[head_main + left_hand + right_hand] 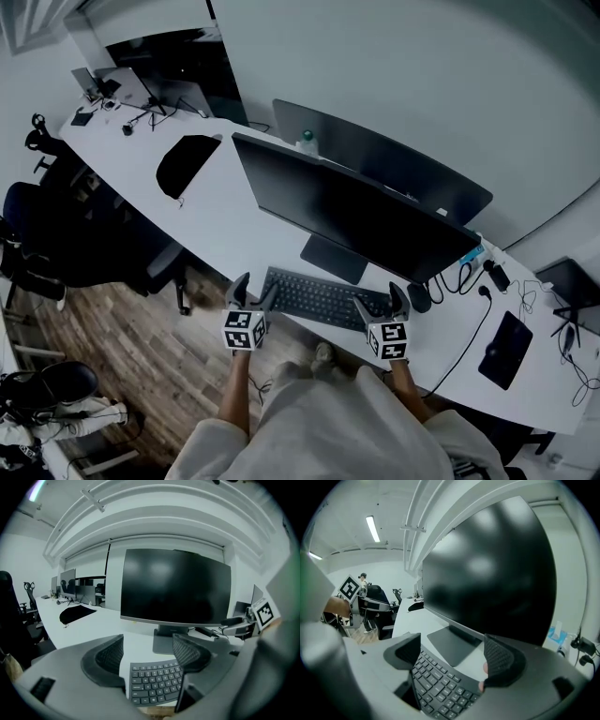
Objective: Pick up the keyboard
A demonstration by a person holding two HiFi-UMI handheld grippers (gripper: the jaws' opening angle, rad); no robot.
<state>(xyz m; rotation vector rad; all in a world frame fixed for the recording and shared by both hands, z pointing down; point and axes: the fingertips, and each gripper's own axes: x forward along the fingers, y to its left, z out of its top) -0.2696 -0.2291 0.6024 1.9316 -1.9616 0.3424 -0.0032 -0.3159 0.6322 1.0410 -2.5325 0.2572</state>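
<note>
A dark curved keyboard [323, 298] lies on the white desk [216, 220] in front of the monitor [352, 214]. My left gripper [253, 292] hovers at the keyboard's left end, open, with the keys [154, 682] showing between its pads. At the right end my right gripper [382, 302] is open too, and the keyboard [440, 688] fills the gap between its pads. Neither gripper holds anything.
The monitor's stand base [335, 259] sits just behind the keyboard. A mouse [419, 297], cables and a dark pad [505, 349] lie to the right. A black pouch [186, 165] rests to the left. A second monitor [394, 164] stands behind, office chairs [56, 244] left.
</note>
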